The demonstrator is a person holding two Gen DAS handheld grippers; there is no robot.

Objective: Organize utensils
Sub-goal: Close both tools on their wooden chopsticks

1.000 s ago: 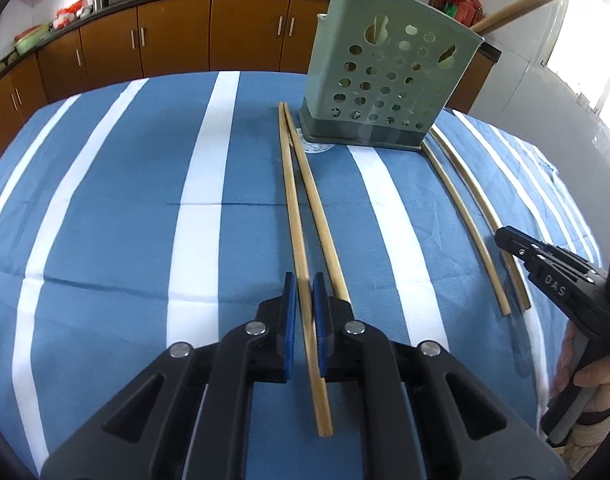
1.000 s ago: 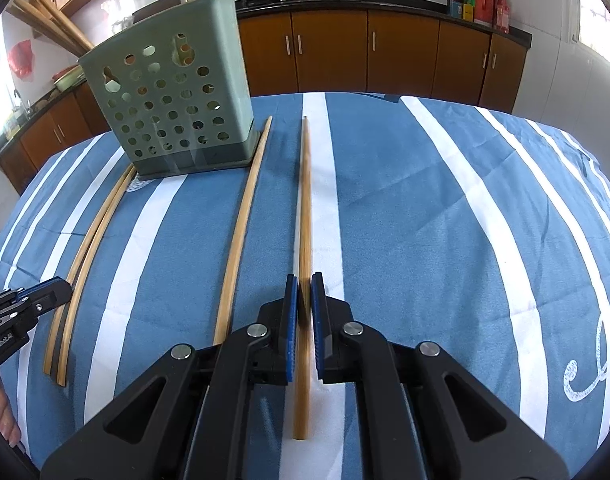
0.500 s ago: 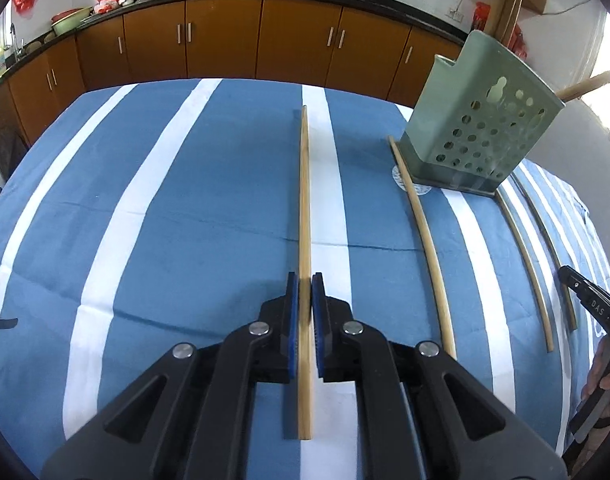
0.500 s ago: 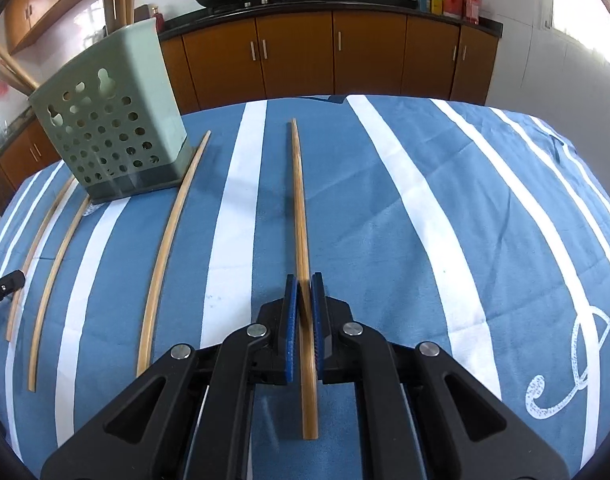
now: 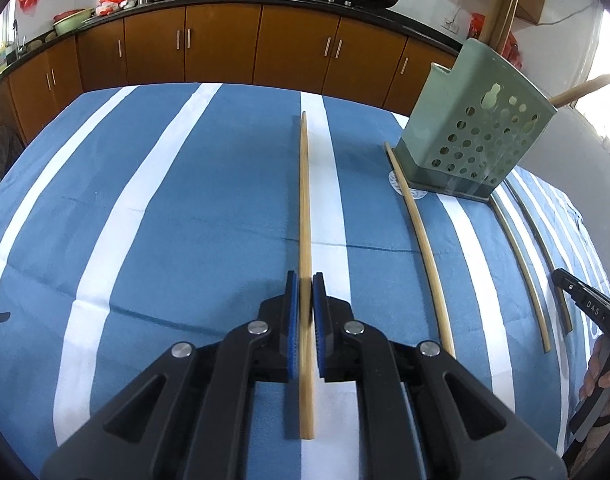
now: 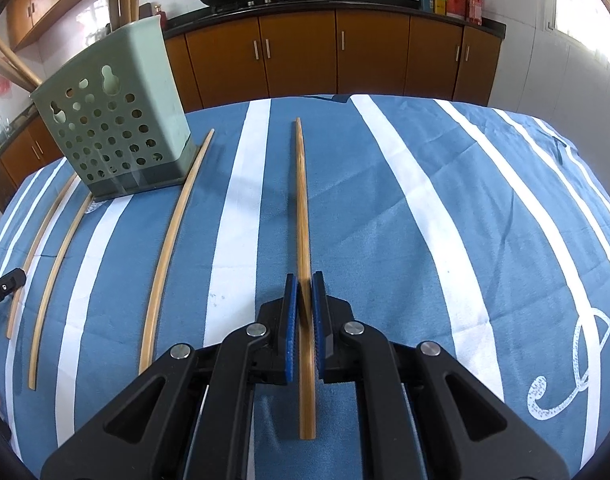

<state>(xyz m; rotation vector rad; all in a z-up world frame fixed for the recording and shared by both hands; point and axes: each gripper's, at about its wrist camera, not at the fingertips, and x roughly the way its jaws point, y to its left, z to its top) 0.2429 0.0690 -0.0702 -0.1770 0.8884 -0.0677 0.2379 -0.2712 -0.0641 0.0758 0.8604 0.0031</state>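
My left gripper [image 5: 305, 280] is shut on a long bamboo chopstick [image 5: 304, 200] that points away over the blue striped tablecloth. My right gripper [image 6: 304, 280] is shut on another bamboo chopstick [image 6: 302, 200] held the same way. A green perforated utensil holder [image 5: 473, 140] stands on the table to the right in the left wrist view, and it shows at the left in the right wrist view [image 6: 113, 136]. More chopsticks stand in it. A loose chopstick [image 5: 421, 240] lies beside the holder, also seen in the right wrist view [image 6: 173, 240].
Two more chopsticks [image 5: 521, 256] lie on the far side of the holder, seen in the right wrist view too [image 6: 53, 264]. Brown kitchen cabinets [image 5: 225, 52] with pans on the counter run behind the table. The other gripper's tip [image 5: 585, 304] shows at the right edge.
Both grippers have lifted their chopsticks off the cloth and swung apart. The holder has slid toward the edge of each view, and the two pairs on the cloth have become single sticks.
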